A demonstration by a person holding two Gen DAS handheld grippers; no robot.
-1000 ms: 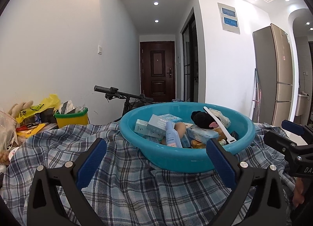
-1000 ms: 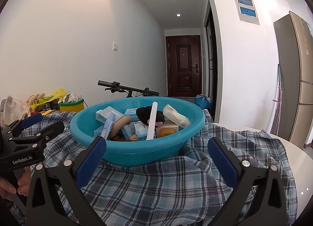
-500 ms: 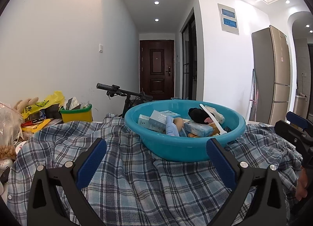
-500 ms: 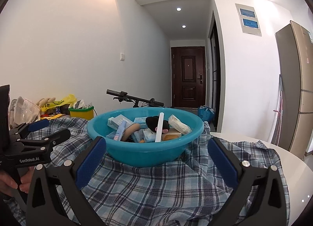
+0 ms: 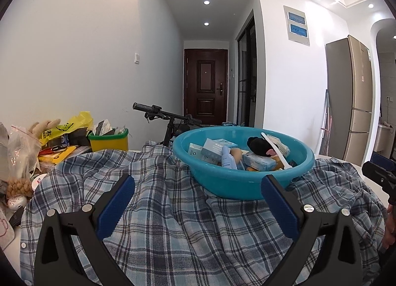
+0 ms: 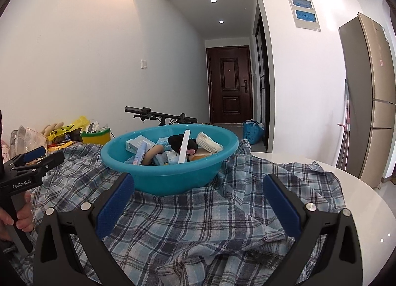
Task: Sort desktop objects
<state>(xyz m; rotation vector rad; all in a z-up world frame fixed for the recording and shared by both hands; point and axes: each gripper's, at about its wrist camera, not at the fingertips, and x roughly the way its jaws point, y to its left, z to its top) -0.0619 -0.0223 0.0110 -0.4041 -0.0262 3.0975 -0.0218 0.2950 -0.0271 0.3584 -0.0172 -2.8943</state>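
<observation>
Teal basin (image 6: 170, 174) of sundries: dead ahead of my right gripper (image 6: 198, 187), nearer than left (image 5: 198, 187); both wide open, empty.

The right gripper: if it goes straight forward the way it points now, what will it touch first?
Most likely the near wall of the teal basin, just ahead between the open right gripper fingers. The plaid shirt lies below this line; depth is hard to judge.

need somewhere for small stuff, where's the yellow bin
Far left in both views: the yellow bin sits behind the plaid shirt, left of the basin.
</observation>
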